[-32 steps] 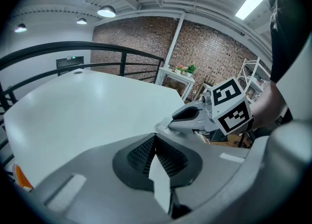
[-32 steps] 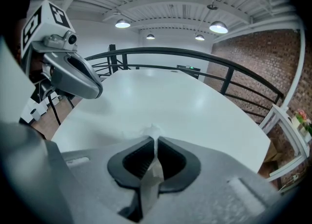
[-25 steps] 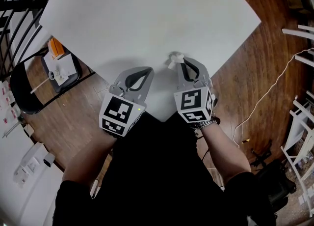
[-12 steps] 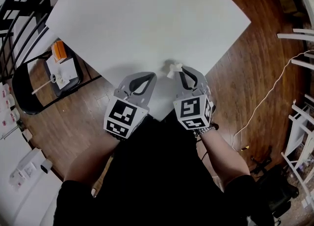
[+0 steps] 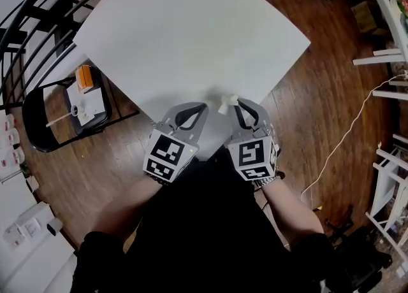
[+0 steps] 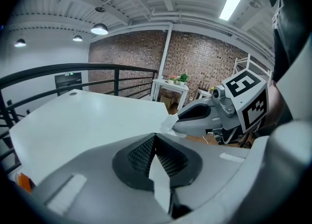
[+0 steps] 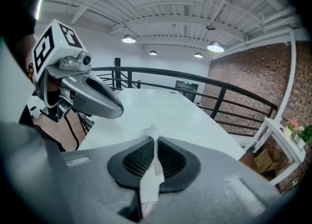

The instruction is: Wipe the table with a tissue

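Note:
The white table (image 5: 191,37) fills the upper middle of the head view. My right gripper (image 5: 233,103) is over the table's near corner, shut on a small crumpled white tissue (image 5: 227,101) that pokes out past its tips. In the right gripper view the tissue (image 7: 152,131) sits pinched at the closed jaws of that gripper (image 7: 155,139). My left gripper (image 5: 193,109) hangs just left of it, shut with nothing held. The left gripper view shows the closed tips of the left gripper (image 6: 156,134), with the right gripper (image 6: 176,123) and the tissue (image 6: 168,122) close beyond them.
A black chair (image 5: 38,129) at the left carries papers and an orange box (image 5: 84,76). A black railing (image 5: 38,5) runs along the table's far left. White frames (image 5: 382,5) stand at the right, and a cable (image 5: 344,139) lies on the wooden floor.
The head view has shifted, so the table sits higher and more turned. Both grippers are closer together near the table's near corner. The right one still holds the tissue.

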Demonstrator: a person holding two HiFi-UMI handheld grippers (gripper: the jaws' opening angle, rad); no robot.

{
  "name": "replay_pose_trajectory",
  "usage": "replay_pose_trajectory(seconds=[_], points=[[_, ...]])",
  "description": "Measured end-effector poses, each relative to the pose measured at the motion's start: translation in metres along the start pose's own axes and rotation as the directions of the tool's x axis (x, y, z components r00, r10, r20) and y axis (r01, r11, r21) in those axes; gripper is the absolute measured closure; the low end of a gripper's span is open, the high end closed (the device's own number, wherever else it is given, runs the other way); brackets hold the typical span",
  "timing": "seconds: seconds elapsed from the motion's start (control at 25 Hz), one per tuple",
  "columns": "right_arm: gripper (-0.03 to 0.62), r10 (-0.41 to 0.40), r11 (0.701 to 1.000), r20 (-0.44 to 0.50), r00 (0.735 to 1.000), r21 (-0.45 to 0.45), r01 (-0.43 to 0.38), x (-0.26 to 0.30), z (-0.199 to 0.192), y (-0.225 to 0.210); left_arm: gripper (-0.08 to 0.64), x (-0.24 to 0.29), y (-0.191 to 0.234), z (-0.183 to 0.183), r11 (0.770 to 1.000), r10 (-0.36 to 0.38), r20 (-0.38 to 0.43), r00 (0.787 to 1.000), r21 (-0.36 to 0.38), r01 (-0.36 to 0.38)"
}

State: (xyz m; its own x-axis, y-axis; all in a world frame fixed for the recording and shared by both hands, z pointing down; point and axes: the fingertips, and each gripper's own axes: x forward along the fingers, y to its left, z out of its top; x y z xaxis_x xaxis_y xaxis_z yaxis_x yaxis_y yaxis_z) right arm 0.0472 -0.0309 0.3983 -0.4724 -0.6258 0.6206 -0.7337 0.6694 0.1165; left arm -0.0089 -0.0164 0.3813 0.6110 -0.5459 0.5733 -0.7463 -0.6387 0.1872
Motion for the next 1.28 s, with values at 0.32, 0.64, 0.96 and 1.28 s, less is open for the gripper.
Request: replay_pose_trajectory(seconds=[0.32,0.64,0.96,1.28], points=[[0.580,0.005,1.000,0.073,0.997,0.008,-0.005,-0.028,0.019,-0.008,0.551,-0.005,-0.018,0.022,1.000,0.012,0.044,0.999,0.002,-0.012],[0.580,0.008,1.000,0.142,0.990,0.017,-0.010,-0.046,0.043,-0.012,0.551,-0.014,-0.015,0.035,0.999,0.039,0.071,0.997,0.002,-0.039],[0.580,0.017,1.000,0.168,0.986,0.002,-0.017,-0.051,0.051,-0.007,0.551,-0.020,-0.012,0.041,0.998,0.055,0.096,0.994,0.012,-0.056],[0.580,0.020,1.000,0.180,0.984,-0.001,-0.020,-0.055,0.054,-0.006,0.551,-0.024,-0.012,0.044,0.998,0.066,0.104,0.992,0.016,-0.068]])
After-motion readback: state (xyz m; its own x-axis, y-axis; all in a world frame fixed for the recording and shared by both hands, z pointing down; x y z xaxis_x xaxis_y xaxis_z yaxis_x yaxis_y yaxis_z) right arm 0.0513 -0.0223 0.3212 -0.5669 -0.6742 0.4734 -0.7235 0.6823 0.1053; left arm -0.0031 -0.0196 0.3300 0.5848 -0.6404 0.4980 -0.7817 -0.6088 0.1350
